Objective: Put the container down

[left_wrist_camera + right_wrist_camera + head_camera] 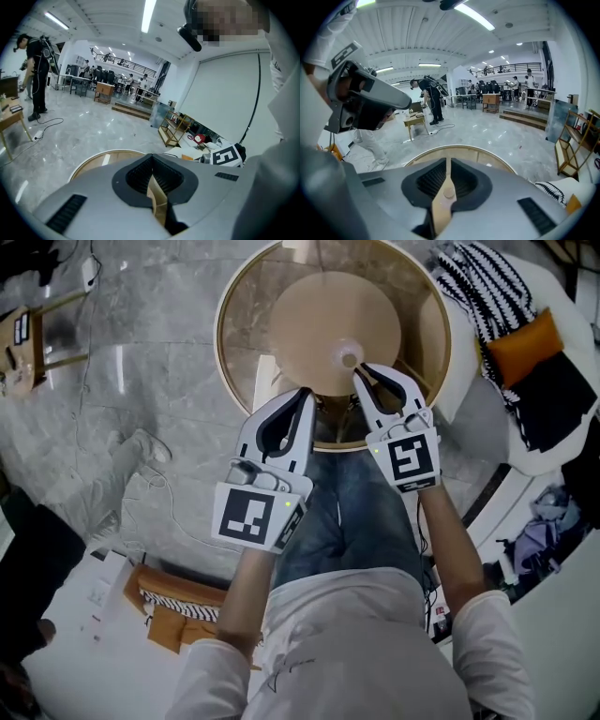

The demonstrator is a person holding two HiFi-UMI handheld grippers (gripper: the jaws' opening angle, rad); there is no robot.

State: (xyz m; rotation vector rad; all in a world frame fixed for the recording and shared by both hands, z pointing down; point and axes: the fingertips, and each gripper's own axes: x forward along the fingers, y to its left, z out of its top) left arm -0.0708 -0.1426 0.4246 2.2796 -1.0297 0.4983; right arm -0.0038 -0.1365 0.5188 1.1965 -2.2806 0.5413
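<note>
The round wooden container point(246, 329) is held over the grey floor point(141, 381), in front of the person's knees. Its far rim is clipped by the top edge of the head view. The left gripper point(304, 397) and right gripper point(360, 377) each clamp its near rim, jaws pressed almost together on the thin wood. Their bodies hide that stretch of rim, and the container's underside cannot be seen.
</note>
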